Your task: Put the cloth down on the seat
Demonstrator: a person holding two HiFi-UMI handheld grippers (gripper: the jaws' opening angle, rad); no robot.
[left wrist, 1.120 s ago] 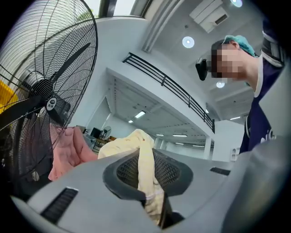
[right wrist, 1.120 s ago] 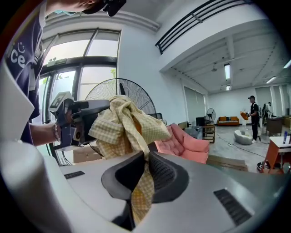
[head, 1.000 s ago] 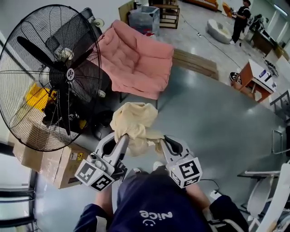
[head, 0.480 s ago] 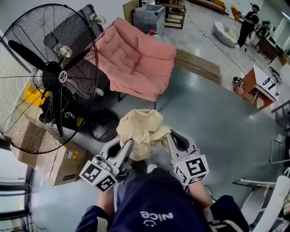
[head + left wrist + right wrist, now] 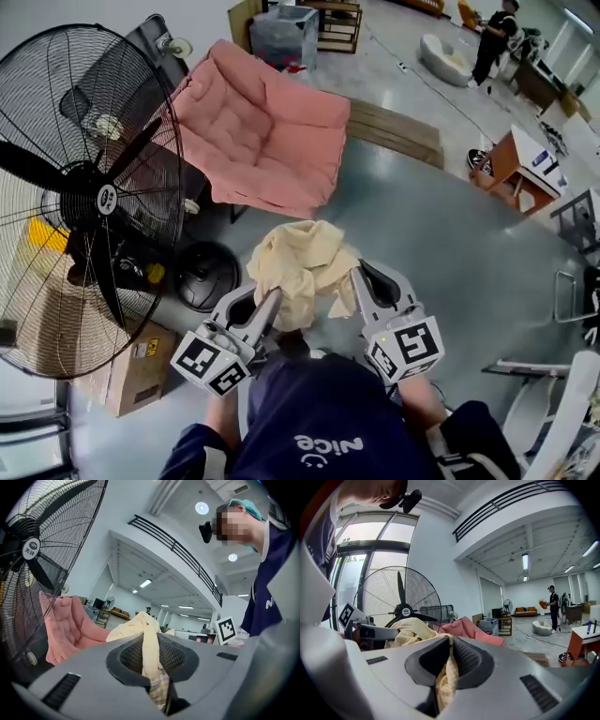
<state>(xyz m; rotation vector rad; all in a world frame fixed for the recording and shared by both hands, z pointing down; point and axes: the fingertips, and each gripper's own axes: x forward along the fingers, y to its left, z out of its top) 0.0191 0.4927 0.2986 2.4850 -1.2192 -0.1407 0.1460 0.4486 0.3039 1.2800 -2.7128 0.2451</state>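
A cream-yellow cloth hangs bunched between my two grippers, above the grey floor. My left gripper is shut on its left part; in the left gripper view the cloth runs pinched down between the jaws. My right gripper is shut on its right part, and the cloth shows squeezed between those jaws too. The seat, a pink cushioned chair, stands ahead of the cloth, a short way beyond it. The pink chair also appears left in the left gripper view and centre in the right gripper view as the chair.
A large black floor fan stands close on the left, its round base near the cloth. A cardboard box sits under the fan. Flat boards lie right of the chair. A wooden desk and a person are far right.
The view has shifted closer to the pink chair, with the fan sliding left. Both grippers still hold the cloth, now bunched slightly higher and nearer the chair's front edge.
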